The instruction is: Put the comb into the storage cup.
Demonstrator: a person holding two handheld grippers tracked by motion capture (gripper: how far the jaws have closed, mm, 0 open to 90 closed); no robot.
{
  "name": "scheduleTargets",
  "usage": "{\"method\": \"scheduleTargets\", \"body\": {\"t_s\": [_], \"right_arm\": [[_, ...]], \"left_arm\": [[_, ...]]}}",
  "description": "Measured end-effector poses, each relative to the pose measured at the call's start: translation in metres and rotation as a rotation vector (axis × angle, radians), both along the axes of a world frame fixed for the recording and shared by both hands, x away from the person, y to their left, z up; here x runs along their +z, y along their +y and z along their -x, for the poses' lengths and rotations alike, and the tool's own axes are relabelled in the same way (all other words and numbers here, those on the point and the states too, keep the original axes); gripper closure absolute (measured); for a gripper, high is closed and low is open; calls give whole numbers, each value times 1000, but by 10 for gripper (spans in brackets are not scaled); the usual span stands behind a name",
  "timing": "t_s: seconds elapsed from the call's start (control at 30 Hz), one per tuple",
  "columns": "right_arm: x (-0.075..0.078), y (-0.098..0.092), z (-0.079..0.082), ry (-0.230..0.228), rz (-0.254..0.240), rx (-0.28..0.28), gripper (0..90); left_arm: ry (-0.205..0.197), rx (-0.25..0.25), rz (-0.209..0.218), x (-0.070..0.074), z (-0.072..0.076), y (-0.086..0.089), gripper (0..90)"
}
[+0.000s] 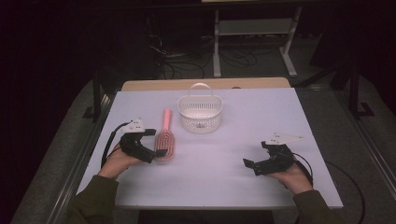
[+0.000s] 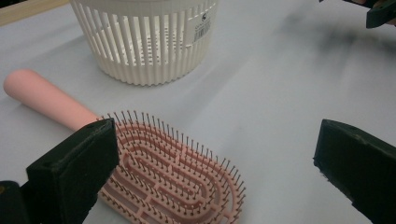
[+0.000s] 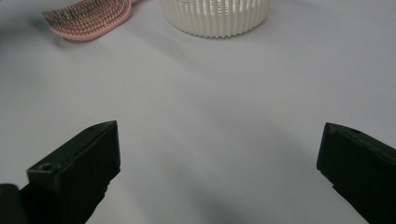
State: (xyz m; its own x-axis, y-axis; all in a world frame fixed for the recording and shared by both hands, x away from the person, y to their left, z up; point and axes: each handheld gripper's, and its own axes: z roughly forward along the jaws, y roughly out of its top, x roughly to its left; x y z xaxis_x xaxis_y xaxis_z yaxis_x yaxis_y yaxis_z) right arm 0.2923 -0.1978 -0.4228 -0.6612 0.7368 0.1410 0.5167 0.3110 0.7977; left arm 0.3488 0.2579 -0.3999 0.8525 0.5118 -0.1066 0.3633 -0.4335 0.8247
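High overhead, gripper views low, sharing hairbrush (image 2: 163,172)

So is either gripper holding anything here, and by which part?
Nothing is held. The left gripper stands open around the pink hairbrush head, not closed on it; the right gripper is open over bare table.

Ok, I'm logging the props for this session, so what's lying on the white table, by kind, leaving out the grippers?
Pink hairbrush: 1
White slatted basket: 1
Total: 2 things on the white table
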Motion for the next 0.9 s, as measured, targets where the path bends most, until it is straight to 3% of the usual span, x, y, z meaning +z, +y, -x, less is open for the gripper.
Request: {"method": "scheduleTargets", "body": {"t_s": [0.47, 0.9], "right_arm": [[1, 0, 1, -3, -2, 9, 0], [1, 0, 2, -2, 0, 14, 0]], "left_arm": [[-4, 13, 33, 4, -13, -1, 3], [-13, 3, 24, 11, -25, -8, 4]]}}
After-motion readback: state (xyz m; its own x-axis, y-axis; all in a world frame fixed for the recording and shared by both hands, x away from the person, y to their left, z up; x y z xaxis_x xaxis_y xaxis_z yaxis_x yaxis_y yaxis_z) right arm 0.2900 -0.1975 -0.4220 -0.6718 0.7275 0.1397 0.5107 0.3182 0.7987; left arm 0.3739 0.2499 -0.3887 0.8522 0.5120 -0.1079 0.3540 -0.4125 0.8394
